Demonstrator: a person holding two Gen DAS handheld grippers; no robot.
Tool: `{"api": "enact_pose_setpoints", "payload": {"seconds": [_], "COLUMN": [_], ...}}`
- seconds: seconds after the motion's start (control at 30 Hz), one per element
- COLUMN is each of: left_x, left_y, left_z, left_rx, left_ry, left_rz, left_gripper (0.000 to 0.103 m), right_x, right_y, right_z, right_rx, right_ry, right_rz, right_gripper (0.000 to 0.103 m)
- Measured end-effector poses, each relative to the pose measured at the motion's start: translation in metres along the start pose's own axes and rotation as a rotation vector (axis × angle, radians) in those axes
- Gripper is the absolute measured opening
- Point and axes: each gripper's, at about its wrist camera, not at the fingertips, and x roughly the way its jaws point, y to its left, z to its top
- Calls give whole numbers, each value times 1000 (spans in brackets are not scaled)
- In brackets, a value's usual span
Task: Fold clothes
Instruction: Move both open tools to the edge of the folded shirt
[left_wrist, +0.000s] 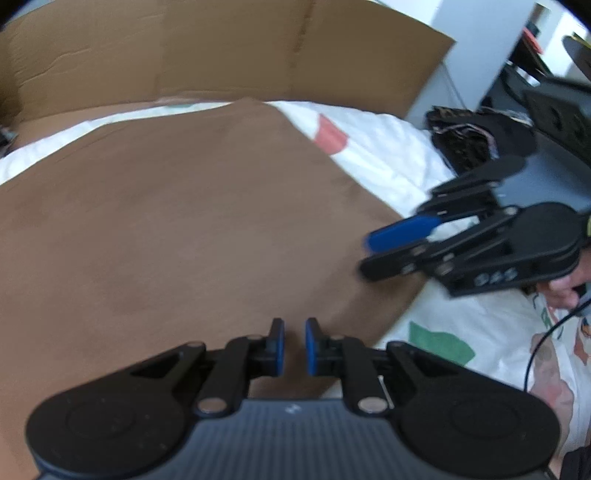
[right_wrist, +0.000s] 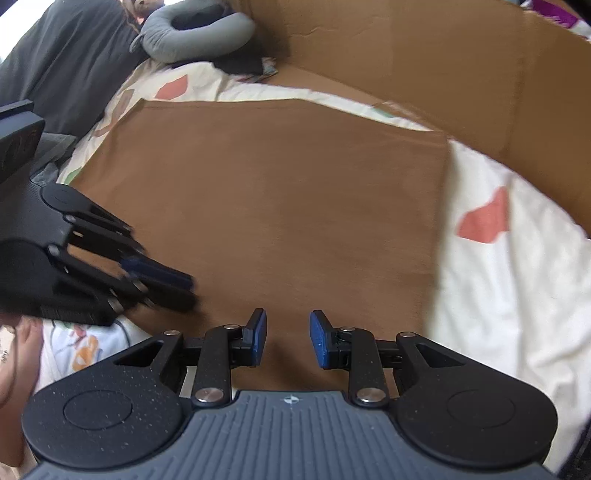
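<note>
White bedding (right_wrist: 517, 288) with red and green patches covers the surface, and a cardboard sheet (right_wrist: 424, 59) stands along its far edge. On the bedding a brown cloth (right_wrist: 277, 206) lies spread flat and smooth, filling most of both views. Both grippers hang over its near edge, pointing steeply down. The left gripper (left_wrist: 294, 347) has its blue pads close together with a narrow gap; no fabric shows between them, so it holds nothing. The right gripper (right_wrist: 287, 339) has its pads parted wider, empty, with the cloth beneath. A grey neck pillow (right_wrist: 195, 29) and dark clothing (left_wrist: 465, 136) lie beyond the cloth, well apart from it.
</note>
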Motion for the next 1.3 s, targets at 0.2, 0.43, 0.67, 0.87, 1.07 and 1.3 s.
{"api": "enact_pose_setpoints", "payload": {"seconds": [0.2, 0.43, 0.67, 0.87, 1.07, 1.3], "left_x": [19, 13, -10, -27, -39, -44], "left_y": [-12, -9, 18, 39, 54, 68], "left_z": [-14, -21, -35, -47, -56, -76], "left_rx": [57, 40, -98, -200, -223, -260], "left_ry": [36, 25, 12, -16, -30, -21], "left_rz": [23, 20, 58, 116, 174, 210], "left_gripper": [18, 26, 30, 30, 30, 30], "right_x": [24, 24, 0, -9, -8, -9], "right_y": [23, 35, 9, -6, -8, -9], "right_z": [-5, -18, -33, -49, -51, -52], "right_rx": [-73, -136, -44, -8, -24, -31], "right_ry": [68, 72, 20, 19, 33, 48], "right_rz": [-9, -45, -89, -107, -120, -129], "right_gripper": [31, 31, 30, 30, 29, 25]}}
